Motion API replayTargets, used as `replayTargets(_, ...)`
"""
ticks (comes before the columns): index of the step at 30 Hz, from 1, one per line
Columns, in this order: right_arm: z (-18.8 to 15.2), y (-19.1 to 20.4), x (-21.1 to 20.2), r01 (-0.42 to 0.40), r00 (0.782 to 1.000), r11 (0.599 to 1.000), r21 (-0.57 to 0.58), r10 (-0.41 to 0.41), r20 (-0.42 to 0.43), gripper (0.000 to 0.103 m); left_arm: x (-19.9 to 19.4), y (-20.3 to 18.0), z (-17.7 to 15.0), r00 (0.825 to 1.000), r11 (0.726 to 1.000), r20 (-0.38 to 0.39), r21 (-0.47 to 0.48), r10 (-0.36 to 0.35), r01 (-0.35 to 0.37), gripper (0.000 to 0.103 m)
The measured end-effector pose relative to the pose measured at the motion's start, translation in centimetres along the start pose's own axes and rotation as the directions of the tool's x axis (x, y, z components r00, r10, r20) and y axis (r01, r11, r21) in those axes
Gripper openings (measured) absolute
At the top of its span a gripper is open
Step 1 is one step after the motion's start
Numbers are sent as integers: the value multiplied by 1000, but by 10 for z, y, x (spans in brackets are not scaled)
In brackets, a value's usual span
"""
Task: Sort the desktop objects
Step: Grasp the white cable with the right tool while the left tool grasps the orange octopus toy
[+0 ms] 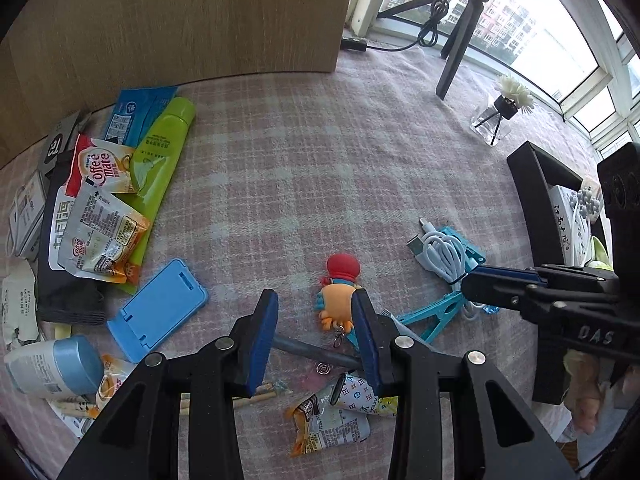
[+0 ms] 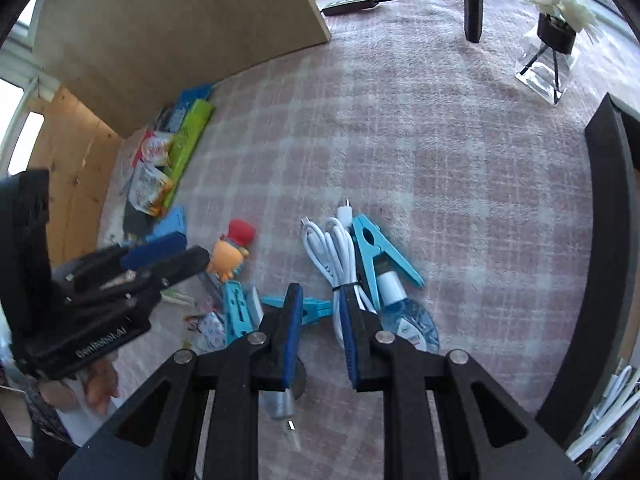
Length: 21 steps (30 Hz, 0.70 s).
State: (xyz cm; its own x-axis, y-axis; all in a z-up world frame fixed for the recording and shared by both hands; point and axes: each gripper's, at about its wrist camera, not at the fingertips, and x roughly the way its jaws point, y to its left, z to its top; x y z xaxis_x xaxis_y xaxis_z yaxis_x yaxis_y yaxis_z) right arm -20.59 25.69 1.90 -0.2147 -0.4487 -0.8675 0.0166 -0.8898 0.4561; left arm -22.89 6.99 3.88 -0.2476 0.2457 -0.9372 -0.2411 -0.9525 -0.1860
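Left gripper: jaws parted wide, blue rubbery pads, nothing between them. Just ahead of its right pad lies a soft orange cartoon keychain with a red cap and metal clasp. Under the fingers, a grey rod; near its left pad, a flat blue plastic phone stand. Further to its left, crinkled creamer sachets and a glossy green tube.

Right gripper: jaws also apart, gripping nothing. A coiled white cable, tied with a black band, runs against its right pad. Beside the cable, a hard teal clothespin; a second one off its left pad. All rest on a pink plaid woven cloth.
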Motion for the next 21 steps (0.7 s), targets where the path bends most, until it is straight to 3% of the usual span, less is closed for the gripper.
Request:
replayTargets(2, 3, -2, -16, -50, 998, 999, 11, 50, 47, 19, -1, 0, 2, 1000, 1000, 2, 2, -5, 5, 35)
replayTargets(5, 9, 4, -29, 125, 986, 991, -49, -118, 113, 19, 0, -5, 4, 1000, 1000, 0, 1, -5, 5, 35)
replayTargets(11, 20, 0, -11, 242, 970, 962, -130, -237, 50, 19, 14, -27, 11, 1000, 1000, -18, 22, -16, 17, 35)
replayTargets(16, 19, -6, 5, 276, 961, 950, -146, -277, 17, 19, 18, -26, 9, 999, 999, -33, 37, 5, -4, 35)
replayTargets(21, 9, 18, 2, 208, 977, 955, -212, -211, 6, 19, 22, -16, 9, 999, 1000, -44, 13, 10, -10, 35)
